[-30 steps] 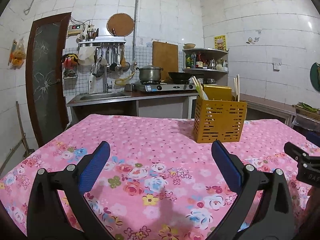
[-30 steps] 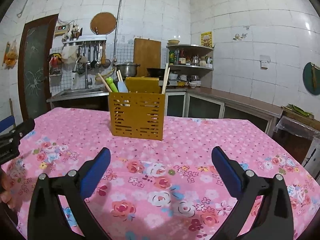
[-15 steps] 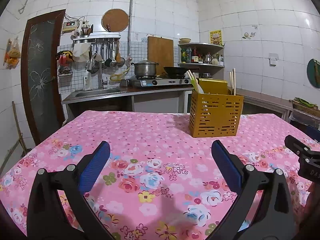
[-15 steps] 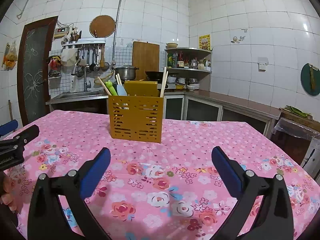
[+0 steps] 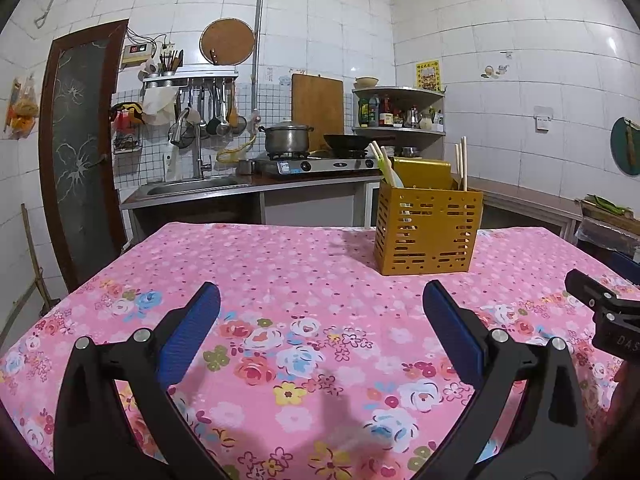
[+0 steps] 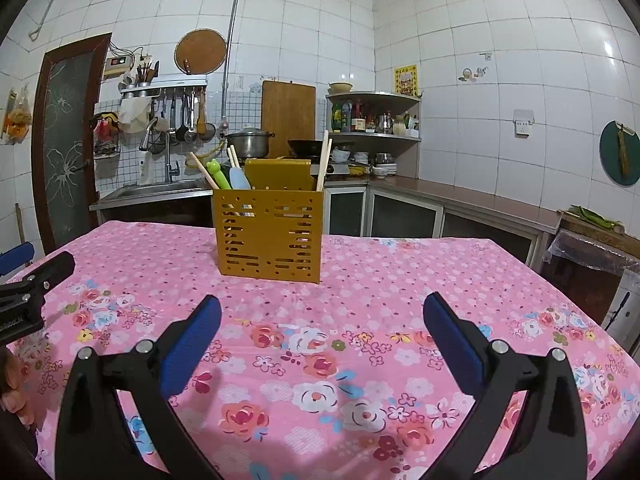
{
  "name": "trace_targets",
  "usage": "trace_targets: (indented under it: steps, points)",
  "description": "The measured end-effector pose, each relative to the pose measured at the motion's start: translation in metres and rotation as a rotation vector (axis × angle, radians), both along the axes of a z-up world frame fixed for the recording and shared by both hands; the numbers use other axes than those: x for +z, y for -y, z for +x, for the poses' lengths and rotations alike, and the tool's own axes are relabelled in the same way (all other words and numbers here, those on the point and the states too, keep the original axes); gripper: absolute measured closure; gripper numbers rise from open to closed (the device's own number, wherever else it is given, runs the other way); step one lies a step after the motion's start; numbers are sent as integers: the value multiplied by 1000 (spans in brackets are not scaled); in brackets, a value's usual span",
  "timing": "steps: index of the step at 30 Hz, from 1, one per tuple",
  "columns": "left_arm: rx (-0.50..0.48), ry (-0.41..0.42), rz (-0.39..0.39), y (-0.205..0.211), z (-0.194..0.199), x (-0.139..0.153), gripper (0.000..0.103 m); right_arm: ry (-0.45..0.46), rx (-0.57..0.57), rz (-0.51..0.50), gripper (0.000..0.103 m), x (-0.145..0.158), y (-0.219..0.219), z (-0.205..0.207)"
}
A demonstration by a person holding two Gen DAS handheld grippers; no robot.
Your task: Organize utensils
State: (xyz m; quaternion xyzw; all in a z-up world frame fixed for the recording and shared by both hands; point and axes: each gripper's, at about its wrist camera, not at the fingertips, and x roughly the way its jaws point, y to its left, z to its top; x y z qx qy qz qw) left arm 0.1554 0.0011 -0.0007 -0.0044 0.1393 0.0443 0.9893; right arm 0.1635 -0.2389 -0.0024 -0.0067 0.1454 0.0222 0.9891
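On the table (image 5: pixel 280 264), covered with a pink flowered cloth (image 6: pixel 400 280), a yellow slotted caddy (image 5: pixel 426 232) stands upright toward the far side. Left tool (image 5: pixel 320 312): wide, nothing between its blue pads (image 5: pixel 188 332), held low over the near part of the cloth. Right tool (image 6: pixel 322 314): wide too, empty, also over the near cloth and pointed at the caddy (image 6: pixel 268 236), which sits well apart from both. Left view: caddy lies ahead and to the right; right view: ahead and slightly left of centre. Contents, right view: a pair of wooden chopsticks (image 6: pixel 323 160) stands at the caddy's right side; at its left side lean a green frog-topped utensil (image 6: pixel 218 174), a pale blue utensil (image 6: pixel 239 178) and more wooden sticks (image 6: pixel 202 170). A yellow flap (image 6: pixel 278 174) rises behind them. Each view catches the tip of the other tool at its edge. Part of a hand (image 6: pixel 14 396) shows at the lower left of the right view. Behind the table: a sink (image 5: pixel 192 186), a stove (image 5: pixel 316 164) with a pot (image 5: pixel 286 138) and a wok (image 5: pixel 346 142).
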Motion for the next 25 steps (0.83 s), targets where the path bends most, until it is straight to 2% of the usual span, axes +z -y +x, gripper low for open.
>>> trace_targets:
  steps: [25]
  points:
    - [-7, 17, -3, -1, -4, 4, 5, -7, -2, -4, 4, -2, -3, 0]
